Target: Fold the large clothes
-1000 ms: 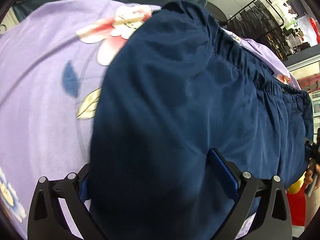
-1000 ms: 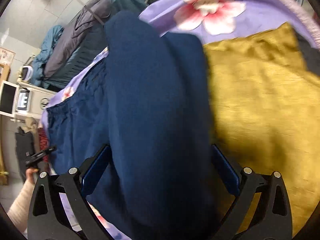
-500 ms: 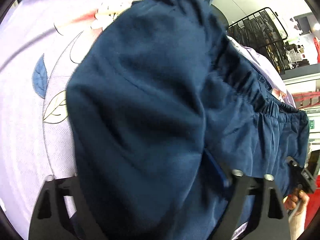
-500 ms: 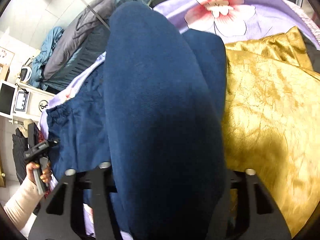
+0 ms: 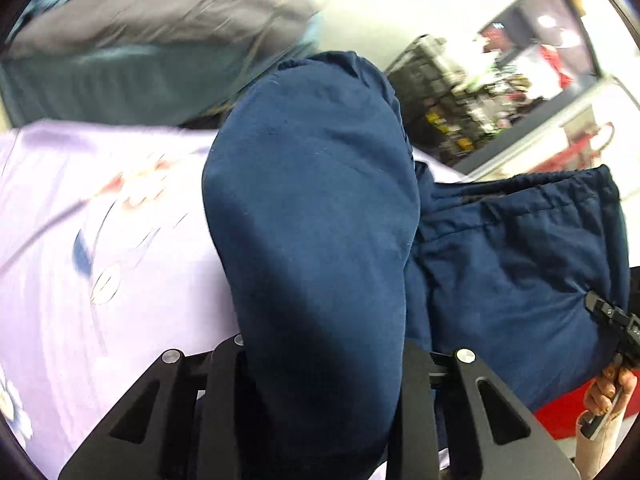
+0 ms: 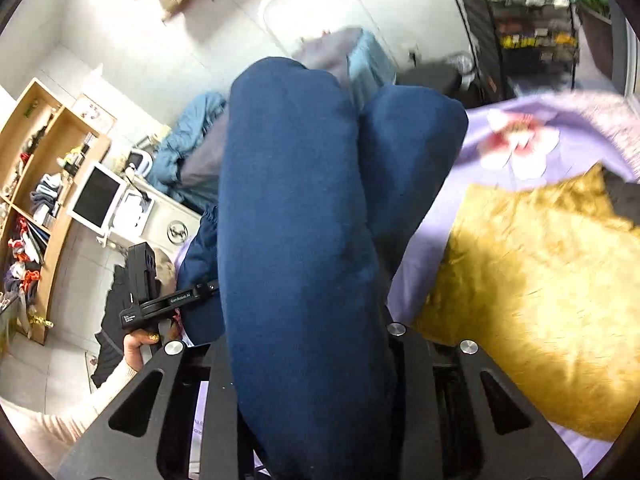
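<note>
Navy blue trousers [image 5: 316, 216] with an elastic waistband [image 5: 560, 188] hang lifted over the lilac flowered bedsheet [image 5: 80, 280]. My left gripper [image 5: 320, 364] is shut on a bunched fold of the trousers, which drapes over its jaws. My right gripper [image 6: 308, 360] is shut on another bunched fold of the same trousers [image 6: 296, 216], held up above the bed. The fingertips of both are hidden by cloth. The left gripper also shows in the right wrist view [image 6: 160, 300], held by a hand.
A gold cushion [image 6: 540, 300] lies on the bedsheet [image 6: 516, 148] at the right. Grey and teal clothes [image 5: 140, 40] are piled beyond the bed. A black wire rack [image 6: 528, 32] stands at the back, wooden shelves [image 6: 36, 184] at the left.
Both grippers closed on the trousers and lifted them off the bed. The cloth now bunches narrow between the jaws, and the views tilt up toward the room.
</note>
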### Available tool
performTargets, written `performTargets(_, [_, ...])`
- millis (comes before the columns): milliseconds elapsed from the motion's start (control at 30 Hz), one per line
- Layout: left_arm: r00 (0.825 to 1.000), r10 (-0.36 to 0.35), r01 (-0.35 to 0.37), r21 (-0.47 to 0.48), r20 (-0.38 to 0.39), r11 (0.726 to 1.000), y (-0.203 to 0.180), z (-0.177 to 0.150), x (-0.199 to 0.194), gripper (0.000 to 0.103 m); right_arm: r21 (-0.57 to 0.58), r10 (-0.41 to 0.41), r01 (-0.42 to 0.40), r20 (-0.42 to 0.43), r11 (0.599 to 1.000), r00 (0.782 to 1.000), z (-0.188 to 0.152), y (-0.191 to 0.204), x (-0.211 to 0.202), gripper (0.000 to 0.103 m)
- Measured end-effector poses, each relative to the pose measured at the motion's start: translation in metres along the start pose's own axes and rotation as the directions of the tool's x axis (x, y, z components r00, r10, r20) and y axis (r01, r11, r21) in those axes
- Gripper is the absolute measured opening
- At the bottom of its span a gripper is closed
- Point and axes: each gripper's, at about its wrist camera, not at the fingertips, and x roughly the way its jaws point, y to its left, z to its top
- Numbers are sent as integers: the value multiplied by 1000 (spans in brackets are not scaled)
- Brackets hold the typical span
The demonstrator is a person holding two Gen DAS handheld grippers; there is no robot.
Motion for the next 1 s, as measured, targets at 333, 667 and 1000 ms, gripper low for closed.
performTargets(333, [983,-176,182,287,-46,941,-192,32,41,25,193,-174,124,267,973,948,-17,-85,-184,28])
performTargets(667, [990,27,38,454,-138,890,-294,17,161,56,588,-433,208,270,781,860,-101,-260,-259,33])
performTargets(1000, [952,283,-236,308,-117,922,-188,46,175,96,779,-528,184,213,600,822,-151,-357,-234,80])
